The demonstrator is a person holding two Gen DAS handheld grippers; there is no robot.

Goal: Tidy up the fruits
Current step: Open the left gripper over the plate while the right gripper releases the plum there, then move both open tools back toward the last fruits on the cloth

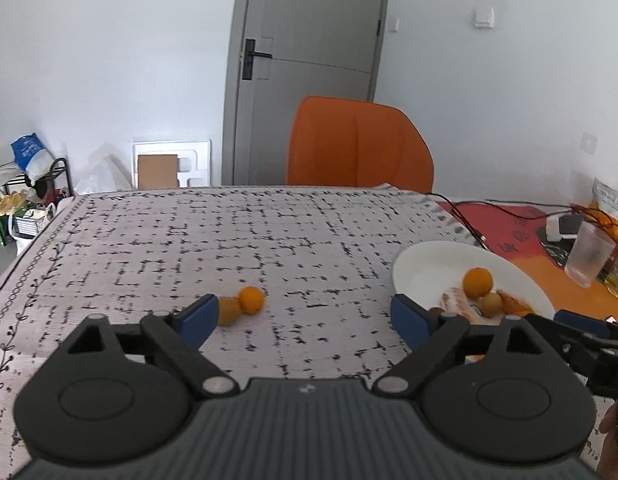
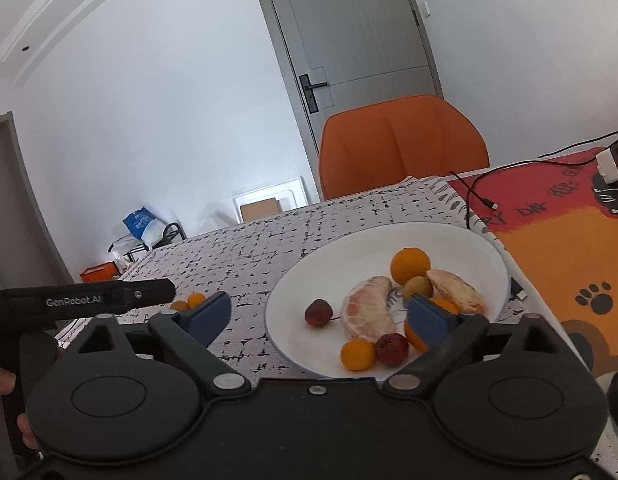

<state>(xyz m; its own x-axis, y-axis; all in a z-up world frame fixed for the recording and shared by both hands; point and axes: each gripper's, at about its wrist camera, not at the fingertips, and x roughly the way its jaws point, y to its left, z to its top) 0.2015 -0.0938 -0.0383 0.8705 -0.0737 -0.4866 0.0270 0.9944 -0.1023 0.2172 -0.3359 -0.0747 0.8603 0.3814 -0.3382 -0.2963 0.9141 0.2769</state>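
Both grippers had their jaws wide apart and empty. The left gripper pointed near two small fruits left on the tablecloth, probably to collect them. The right gripper hovered over the white plate that held the other fruits.

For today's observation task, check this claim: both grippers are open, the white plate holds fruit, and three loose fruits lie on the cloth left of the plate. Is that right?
Not quite: two loose fruits lie on the cloth, not three, as the left wrist view shows. The rest holds: the left gripper and right gripper are open, and the plate holds fruit.
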